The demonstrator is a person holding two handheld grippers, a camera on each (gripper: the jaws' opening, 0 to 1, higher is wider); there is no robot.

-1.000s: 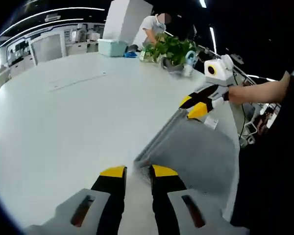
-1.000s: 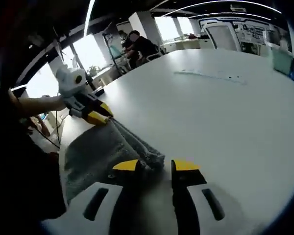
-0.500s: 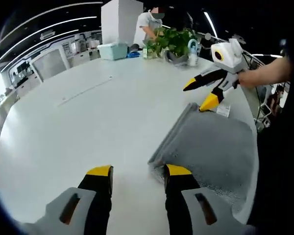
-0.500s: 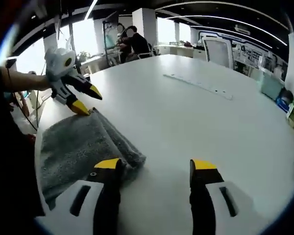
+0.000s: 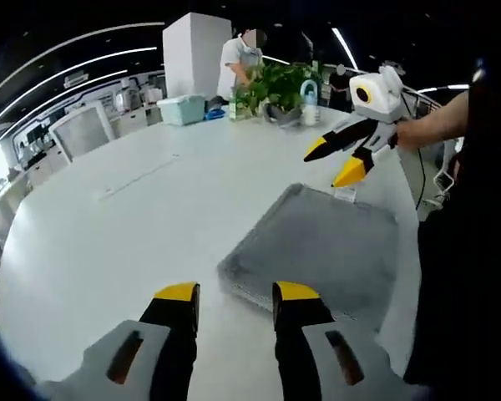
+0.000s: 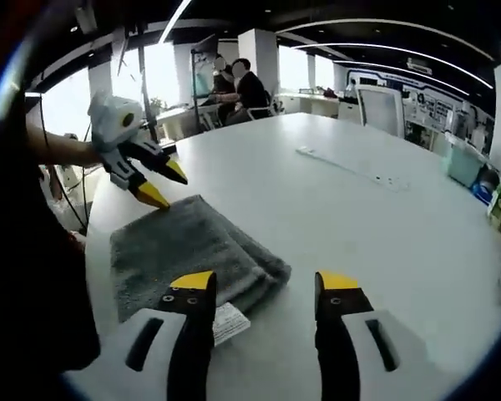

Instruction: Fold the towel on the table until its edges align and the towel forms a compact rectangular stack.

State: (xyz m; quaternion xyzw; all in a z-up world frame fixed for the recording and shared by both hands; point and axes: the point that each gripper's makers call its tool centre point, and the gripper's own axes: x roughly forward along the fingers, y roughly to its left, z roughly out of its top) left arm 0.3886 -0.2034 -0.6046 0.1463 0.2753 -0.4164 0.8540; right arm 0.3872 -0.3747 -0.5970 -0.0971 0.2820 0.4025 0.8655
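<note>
A grey towel (image 5: 317, 246) lies folded flat on the white table (image 5: 108, 242), near the edge by the person. My left gripper (image 5: 236, 294) is open, its tips just short of the towel's near folded edge, with nothing between them. The right gripper (image 5: 330, 164) hovers open above the towel's far corner. In the right gripper view the towel (image 6: 188, 251) sits left of centre, with a white label (image 6: 230, 319) sticking out by the left jaw. My right gripper (image 6: 265, 284) is open over that end. The left gripper (image 6: 165, 185) hangs open above the far corner.
At the far side stand potted plants (image 5: 280, 83), a bottle (image 5: 311, 92), a teal box (image 5: 182, 109) and a white pillar (image 5: 192, 50), with a person (image 5: 238, 54) beside them. A long flat strip (image 6: 351, 167) lies mid-table. People sit at desks (image 6: 242, 83) beyond. The table edge runs close beside the towel.
Both grippers have let go of the towel's folded edge, opened wider and drawn back and up. The towel now rests flat as a folded rectangle.
</note>
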